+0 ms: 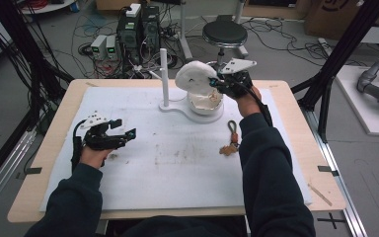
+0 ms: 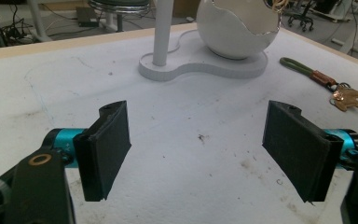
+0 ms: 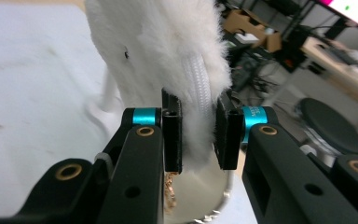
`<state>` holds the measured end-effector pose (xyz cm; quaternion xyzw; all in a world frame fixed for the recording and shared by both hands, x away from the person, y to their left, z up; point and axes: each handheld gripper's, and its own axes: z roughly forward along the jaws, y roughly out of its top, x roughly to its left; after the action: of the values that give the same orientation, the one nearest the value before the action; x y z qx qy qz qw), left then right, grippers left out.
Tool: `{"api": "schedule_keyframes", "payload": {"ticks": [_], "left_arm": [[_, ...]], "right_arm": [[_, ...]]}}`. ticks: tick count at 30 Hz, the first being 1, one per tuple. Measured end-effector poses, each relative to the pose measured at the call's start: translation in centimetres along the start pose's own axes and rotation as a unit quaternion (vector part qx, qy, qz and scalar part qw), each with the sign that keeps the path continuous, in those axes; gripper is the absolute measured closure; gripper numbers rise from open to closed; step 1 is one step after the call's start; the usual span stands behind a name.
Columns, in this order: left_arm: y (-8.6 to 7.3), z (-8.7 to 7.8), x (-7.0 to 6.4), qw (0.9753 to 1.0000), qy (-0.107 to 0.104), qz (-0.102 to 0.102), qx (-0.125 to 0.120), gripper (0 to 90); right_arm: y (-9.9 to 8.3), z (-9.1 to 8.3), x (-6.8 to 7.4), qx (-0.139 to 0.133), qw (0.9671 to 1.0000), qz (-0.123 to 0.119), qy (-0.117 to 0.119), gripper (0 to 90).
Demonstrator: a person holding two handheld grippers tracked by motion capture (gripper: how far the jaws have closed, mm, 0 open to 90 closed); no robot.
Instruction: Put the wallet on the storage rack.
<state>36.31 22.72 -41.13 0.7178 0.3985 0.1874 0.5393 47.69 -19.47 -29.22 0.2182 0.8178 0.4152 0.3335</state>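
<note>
Well, we had the right gripper (image 3: 198,135) pinching the white fluffy pouch (image 1: 195,76) above the egg-shaped bowl (image 1: 205,102) (far table edge); our left gripper (image 2: 198,149) hovered spread over the mat (image 1: 177,158).

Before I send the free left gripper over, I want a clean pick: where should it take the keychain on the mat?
Grip the keychain by its green cord loop, coming straight down with jaws across the strand. It lies flat and bare there; the charm end is lumpier.
</note>
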Motion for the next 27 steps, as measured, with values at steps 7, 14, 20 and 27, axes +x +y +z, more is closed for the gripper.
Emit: {"api": "schedule_keyframes", "payload": {"ticks": [7,14,20,27], "left_arm": [[-0.1,0.0,0.1,1.0000,0.000,-0.005,0.001,23.0],[-0.2,0.0,0.2,1.0000,0.002,-0.008,0.003,23.1],[-0.3,0.0,0.1,0.9999,0.002,-0.009,0.003,23.0],[-0.3,-0.1,0.2,0.9999,0.001,-0.013,0.003,23.1]], "right_arm": [[-1.6,1.0,-1.0,0.055,0.9972,-0.036,-0.035,76.7],[-2.7,1.0,-0.6,0.093,0.9912,-0.077,-0.053,76.9],[-3.3,2.5,0.7,0.120,0.9847,-0.114,-0.053,77.1],[-4.2,5.2,2.0,0.169,0.9767,-0.120,-0.056,76.5]]}}
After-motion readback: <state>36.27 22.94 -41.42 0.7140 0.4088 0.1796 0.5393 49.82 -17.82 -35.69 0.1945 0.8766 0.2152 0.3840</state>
